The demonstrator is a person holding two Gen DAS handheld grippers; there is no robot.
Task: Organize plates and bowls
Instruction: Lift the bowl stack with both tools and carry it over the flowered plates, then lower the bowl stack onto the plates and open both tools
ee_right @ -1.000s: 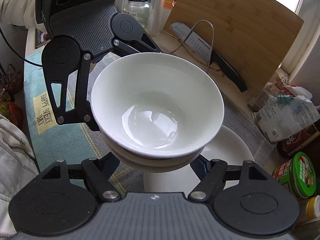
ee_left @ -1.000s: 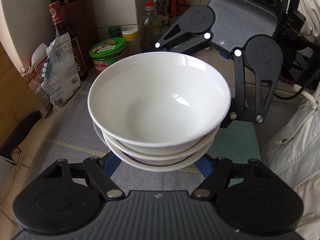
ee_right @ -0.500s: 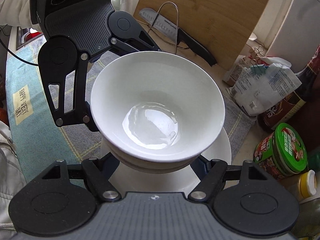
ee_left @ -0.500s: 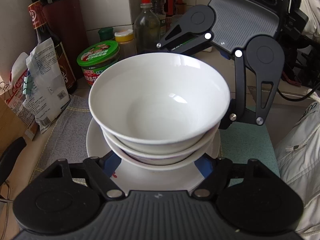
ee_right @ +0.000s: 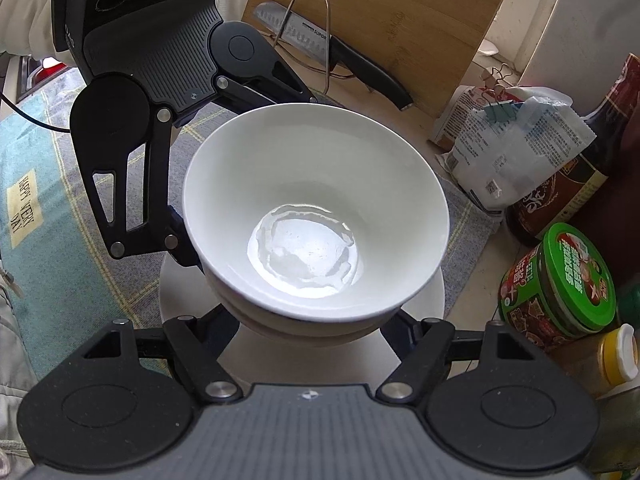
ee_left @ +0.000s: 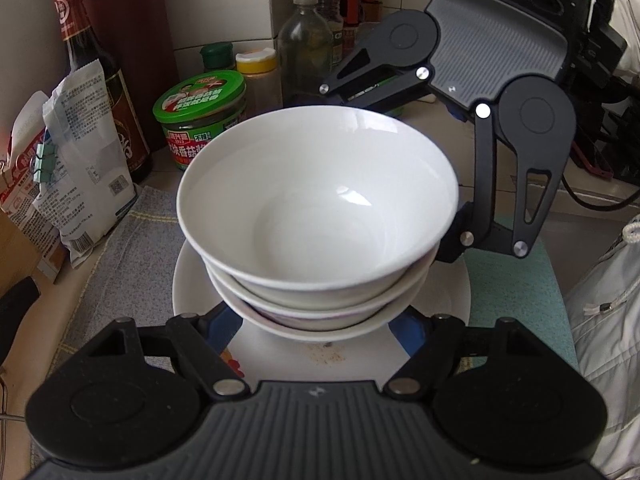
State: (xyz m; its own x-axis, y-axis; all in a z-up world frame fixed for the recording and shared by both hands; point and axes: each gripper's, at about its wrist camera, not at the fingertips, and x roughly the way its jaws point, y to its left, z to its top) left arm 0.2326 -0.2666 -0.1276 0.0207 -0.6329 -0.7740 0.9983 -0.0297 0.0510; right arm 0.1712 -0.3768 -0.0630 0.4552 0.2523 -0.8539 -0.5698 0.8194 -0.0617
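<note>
A stack of three nested white bowls [ee_left: 316, 216] is held between both grippers, just above a white plate [ee_left: 452, 292] on the grey cloth. My left gripper [ee_left: 316, 320] has its fingers spread wide around the bottom of the stack, gripping it from one side. My right gripper [ee_right: 312, 328] grips the stack [ee_right: 312, 216] from the opposite side, also spread wide; the plate [ee_right: 180, 288] shows below. Each gripper's fingertips are hidden under the bowls. The right gripper's body shows in the left wrist view [ee_left: 508, 120], the left one in the right wrist view [ee_right: 132, 120].
A green-lidded jar [ee_left: 200, 116], bottles [ee_left: 304, 48], a dark sauce bottle [ee_left: 100, 80] and clipped bags [ee_left: 76, 168] stand along the wall. A knife [ee_right: 340, 60] on a wire rack leans against a wooden board [ee_right: 400, 12]. A teal mat [ee_right: 24, 200] lies beside the grey cloth.
Both grippers have carried the bowl stack sideways toward the jar and bottles, to a spot over the white plate, and lowered it closer to the plate.
</note>
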